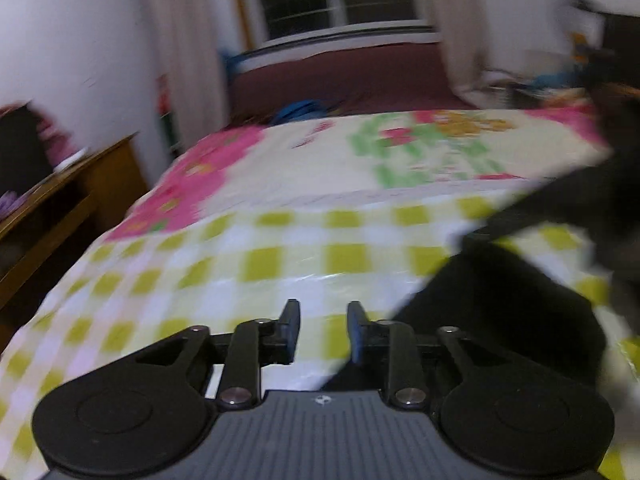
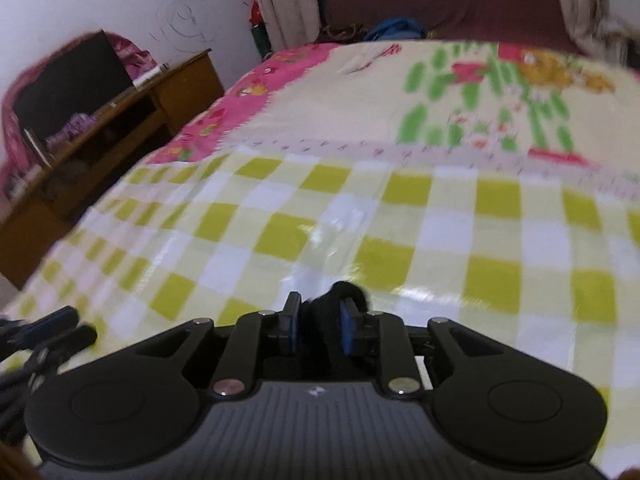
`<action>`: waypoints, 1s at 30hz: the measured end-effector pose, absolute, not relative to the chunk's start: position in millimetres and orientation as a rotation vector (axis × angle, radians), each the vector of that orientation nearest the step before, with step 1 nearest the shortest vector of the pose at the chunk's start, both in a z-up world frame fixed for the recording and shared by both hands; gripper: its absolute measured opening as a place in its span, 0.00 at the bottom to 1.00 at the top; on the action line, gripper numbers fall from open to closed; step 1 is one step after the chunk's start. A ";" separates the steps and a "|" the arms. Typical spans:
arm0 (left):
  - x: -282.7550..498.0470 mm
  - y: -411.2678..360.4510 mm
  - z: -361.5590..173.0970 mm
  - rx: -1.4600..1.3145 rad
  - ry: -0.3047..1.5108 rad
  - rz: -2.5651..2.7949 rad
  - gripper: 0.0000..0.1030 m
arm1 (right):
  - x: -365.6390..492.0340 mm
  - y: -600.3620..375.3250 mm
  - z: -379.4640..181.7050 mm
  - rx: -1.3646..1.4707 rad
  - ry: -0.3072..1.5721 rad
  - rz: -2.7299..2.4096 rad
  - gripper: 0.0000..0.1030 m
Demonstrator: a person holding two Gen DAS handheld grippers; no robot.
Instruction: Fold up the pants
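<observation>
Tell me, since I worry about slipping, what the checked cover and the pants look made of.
The checked cover looks like glossy plastic or oilcloth: bright glare streaks. The pants look like soft, matte black cloth, though blur hides any weave.

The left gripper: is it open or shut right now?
Open. The left gripper shows checked bedsheet through the gap, nothing between its fingers.

Pants (image 1: pixel 520 304) on bed (image 1: pixel 280 264), cabinet (image 1: pixel 60 208) left
</observation>
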State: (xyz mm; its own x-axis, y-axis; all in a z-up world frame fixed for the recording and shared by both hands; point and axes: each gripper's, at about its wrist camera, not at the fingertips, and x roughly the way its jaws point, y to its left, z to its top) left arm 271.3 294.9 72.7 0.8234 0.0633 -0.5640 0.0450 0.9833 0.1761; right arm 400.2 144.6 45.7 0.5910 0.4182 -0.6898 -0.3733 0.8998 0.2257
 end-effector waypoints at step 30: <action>293.3 310.1 39.7 0.223 0.602 0.041 0.60 | 314.8 80.4 51.3 0.193 0.878 0.475 0.21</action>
